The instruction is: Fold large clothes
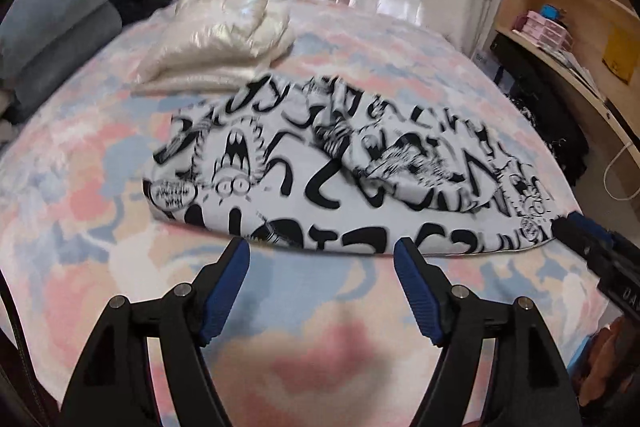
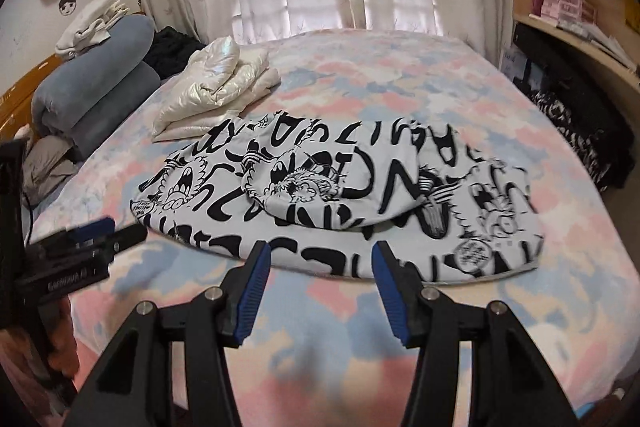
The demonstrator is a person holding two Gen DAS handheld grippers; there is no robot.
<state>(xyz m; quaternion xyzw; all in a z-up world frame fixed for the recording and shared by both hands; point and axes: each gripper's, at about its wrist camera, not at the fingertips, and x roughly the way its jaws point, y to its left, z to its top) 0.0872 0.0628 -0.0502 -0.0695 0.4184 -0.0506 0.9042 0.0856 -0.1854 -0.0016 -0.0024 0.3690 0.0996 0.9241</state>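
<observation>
The bed (image 2: 500, 99) carries the printed garment (image 2: 340, 195) across its middle, partly folded; soft, light and limp, it looks best taken by its near hem corners; the left hand-held gripper (image 1: 322, 261) and right hand-held gripper (image 2: 320, 263) both hang released, empty, just short of that hem.

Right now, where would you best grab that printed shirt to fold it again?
Probably the near edge of the shirt, coming from this side of the bed. It lies flat, its long edge just ahead of both open grippers, left and right.
</observation>
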